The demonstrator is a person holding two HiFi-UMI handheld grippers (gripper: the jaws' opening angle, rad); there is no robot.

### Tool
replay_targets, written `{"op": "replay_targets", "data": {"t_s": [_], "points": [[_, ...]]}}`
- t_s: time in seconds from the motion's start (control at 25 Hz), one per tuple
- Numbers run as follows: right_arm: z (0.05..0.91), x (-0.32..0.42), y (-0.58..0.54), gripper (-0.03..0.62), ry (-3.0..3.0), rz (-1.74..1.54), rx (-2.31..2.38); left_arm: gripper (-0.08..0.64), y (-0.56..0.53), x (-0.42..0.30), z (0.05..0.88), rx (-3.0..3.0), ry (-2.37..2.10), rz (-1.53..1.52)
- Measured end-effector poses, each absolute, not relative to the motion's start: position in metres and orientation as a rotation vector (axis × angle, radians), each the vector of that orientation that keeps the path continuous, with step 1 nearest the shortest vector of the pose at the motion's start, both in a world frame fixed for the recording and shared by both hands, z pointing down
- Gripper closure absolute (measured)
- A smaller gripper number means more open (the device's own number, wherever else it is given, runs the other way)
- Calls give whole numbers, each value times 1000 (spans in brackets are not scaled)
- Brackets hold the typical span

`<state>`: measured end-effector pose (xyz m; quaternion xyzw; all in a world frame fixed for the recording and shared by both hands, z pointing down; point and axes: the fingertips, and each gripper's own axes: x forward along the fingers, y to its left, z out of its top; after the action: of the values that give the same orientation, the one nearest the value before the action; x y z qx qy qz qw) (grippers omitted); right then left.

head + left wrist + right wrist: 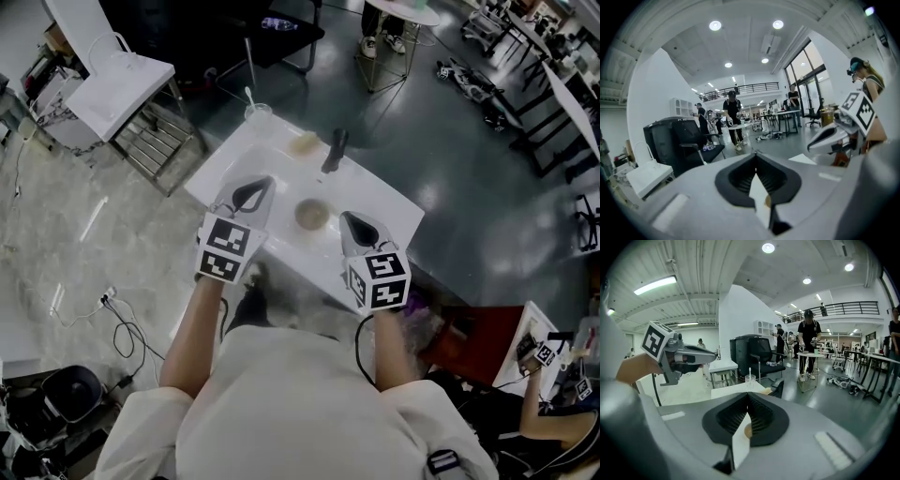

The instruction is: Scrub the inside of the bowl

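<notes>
A small tan bowl [311,215] stands upright near the middle of the white table [394,211]. My left gripper [249,194] hovers just left of the bowl and my right gripper [353,225] just right of it, both pointing away from the person. Neither touches the bowl. In the left gripper view the jaws [756,154] are shut with nothing in them, and the right gripper [833,134] shows at the right. The right gripper view shows its own jaws [748,395] shut and empty, with the left gripper [680,357] at the left.
A beige sponge-like pad [304,143] and a black handled tool [335,150] lie at the table's far side. At the far corner stands a clear cup with a stick in it [256,110] [750,378]. A white side table [120,90], a black chair [754,352] and people stand beyond.
</notes>
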<state>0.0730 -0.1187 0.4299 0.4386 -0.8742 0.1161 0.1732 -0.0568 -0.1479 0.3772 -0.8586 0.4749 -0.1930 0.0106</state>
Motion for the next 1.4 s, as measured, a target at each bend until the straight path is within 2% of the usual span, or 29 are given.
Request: {"op": "replay_targets", "data": {"t_s": [0.44,0.84,1.04,1.4], "points": [[452,45,-183,586,-2410,434,1333,536,-257,-61,423,-2785,1311,-738],[503,31,-235,584,-2303,626,1410,477,-358,-59,511,-2899,1137,-943],[540,32,-253,584,-2210,691,1435,416,-403,-47,562,-2939,1034,-1060],[598,32,-267,543,-2091,793,1420,376,-449,-31,641,-2979,953,-1234]]}}
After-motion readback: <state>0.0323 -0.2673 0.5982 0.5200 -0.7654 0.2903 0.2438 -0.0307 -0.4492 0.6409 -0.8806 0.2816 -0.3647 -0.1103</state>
